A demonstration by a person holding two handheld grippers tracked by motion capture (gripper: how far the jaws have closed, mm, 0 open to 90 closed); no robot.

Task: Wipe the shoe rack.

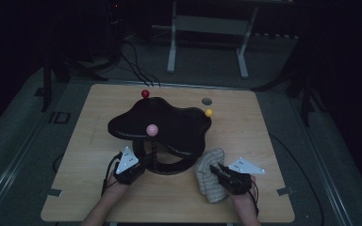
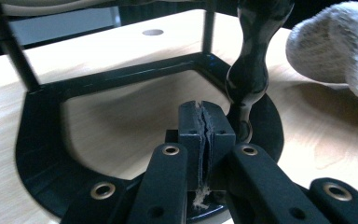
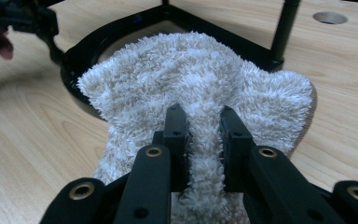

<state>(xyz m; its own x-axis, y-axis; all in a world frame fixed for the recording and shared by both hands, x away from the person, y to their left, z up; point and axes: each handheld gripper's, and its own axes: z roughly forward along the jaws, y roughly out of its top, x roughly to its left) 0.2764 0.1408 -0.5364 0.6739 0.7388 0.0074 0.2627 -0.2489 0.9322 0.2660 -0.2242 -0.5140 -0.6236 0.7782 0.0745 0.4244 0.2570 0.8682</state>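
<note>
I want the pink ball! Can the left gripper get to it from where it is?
Probably yes. The pink ball sits atop a post just above the left gripper, which is shut and holds nothing. The black shelf lies behind it, not between.

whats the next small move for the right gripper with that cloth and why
Probably carry the fluffy cloth up toward the black stand: the right gripper is shut on a fold of it, and the cloth lies on the table beside the stand's base.

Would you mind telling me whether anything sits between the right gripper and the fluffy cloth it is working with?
Nothing visible does. The right gripper already has its jaws closed on a fold of the fluffy cloth, which lies on the wooden table against the base ring of the black stand.
</note>
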